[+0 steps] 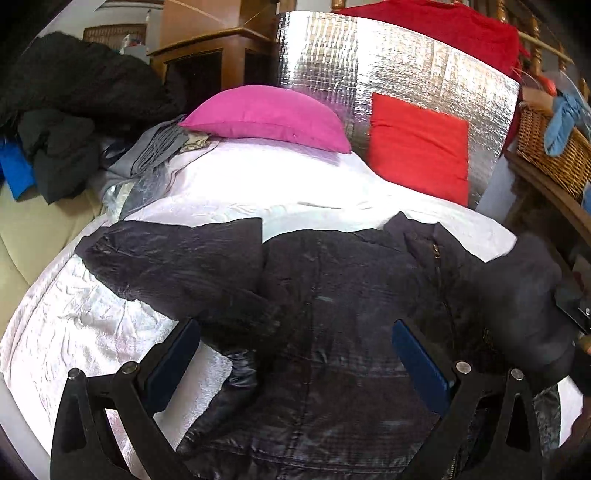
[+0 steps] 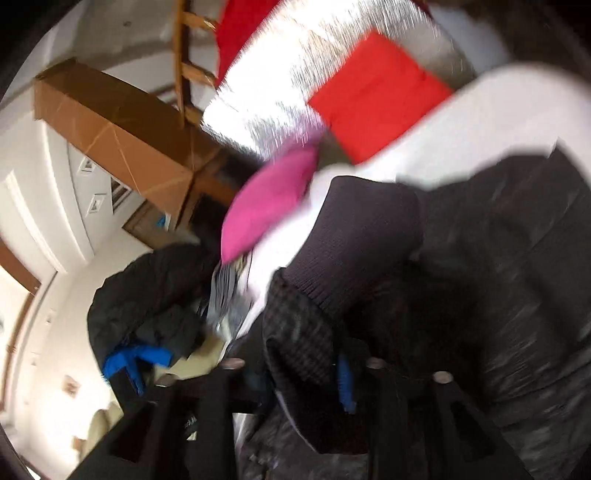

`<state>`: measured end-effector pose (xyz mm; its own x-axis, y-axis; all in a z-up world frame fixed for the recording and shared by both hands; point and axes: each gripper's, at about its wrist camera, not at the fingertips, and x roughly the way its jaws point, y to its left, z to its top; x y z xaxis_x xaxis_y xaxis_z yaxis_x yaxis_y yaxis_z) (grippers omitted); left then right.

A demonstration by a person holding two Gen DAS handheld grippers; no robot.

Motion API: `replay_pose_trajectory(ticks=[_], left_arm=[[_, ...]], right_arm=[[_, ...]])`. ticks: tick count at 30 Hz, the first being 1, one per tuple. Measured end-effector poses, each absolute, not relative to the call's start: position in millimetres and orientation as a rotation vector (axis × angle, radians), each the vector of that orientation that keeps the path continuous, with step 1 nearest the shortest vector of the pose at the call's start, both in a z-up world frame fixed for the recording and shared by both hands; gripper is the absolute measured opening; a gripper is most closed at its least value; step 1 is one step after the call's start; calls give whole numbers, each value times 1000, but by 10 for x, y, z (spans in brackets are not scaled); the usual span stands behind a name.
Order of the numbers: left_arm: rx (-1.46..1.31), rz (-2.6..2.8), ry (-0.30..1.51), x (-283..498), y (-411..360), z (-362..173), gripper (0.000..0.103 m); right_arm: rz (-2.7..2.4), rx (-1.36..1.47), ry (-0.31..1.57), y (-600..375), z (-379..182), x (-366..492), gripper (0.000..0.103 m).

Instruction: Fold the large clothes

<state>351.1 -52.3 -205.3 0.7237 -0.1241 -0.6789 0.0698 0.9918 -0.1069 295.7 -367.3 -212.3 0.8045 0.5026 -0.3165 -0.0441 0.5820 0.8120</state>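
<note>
From my left wrist view the dark puffer jacket (image 1: pixel 332 295) lies spread across the bed (image 1: pixel 110 332), which is covered by a pale, shiny sheet. One sleeve (image 1: pixel 170 254) reaches out toward the left, and the collar with its zip (image 1: pixel 436 251) sits toward the right. My left gripper (image 1: pixel 295 354) hangs over the jacket's body with its fingers (image 1: pixel 177 354) spread wide and nothing between them.

Around the jacket the bed is crowded at its far end: a pink cushion (image 1: pixel 269 118) lies at the head, a red cushion (image 1: pixel 417 147) leans against a silver foil panel (image 1: pixel 369 62), and a red cloth (image 1: pixel 443 26) is draped over the panel's top. To the left a heap of dark clothes (image 1: pixel 74 96) with a blue piece (image 1: pixel 14 170) and some folded grey fabric (image 1: pixel 155 147) crowds the bed's edge. A wicker basket (image 1: pixel 554 151) with a light blue cloth stands on wooden furniture to the right, and a wooden cabinet (image 1: pixel 207 55) stands behind.

My right wrist view is tilted and badly blurred. A ribbed dark cuff (image 2: pixel 354 236) of the jacket rises close in front of the camera and blocks much of the view. My right gripper (image 2: pixel 306 369) has dark fabric lying between its fingers (image 2: pixel 345 384); whether the pads press on it I cannot tell through the blur. The pink cushion (image 2: pixel 269 206), red cushion (image 2: pixel 376 96) and a brown cardboard box (image 2: pixel 110 133) show beyond.
</note>
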Motion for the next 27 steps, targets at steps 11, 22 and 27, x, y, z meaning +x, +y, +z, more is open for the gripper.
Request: replay_pose_trajectory(ticks=[11,22,27], left_arm=[[-224,-287,835,3611,-598,-2137,103],[-201,-341,910,3753,-792,-2278,103],[-204,-302,950,3816,-550,-2357,103]], right_arm=[[67,878,504,-4421,-2077,2699,91],[-255,874,664,-5479,-2562,2670,91],[-197,861,749,-5452,-2788,2920,88]])
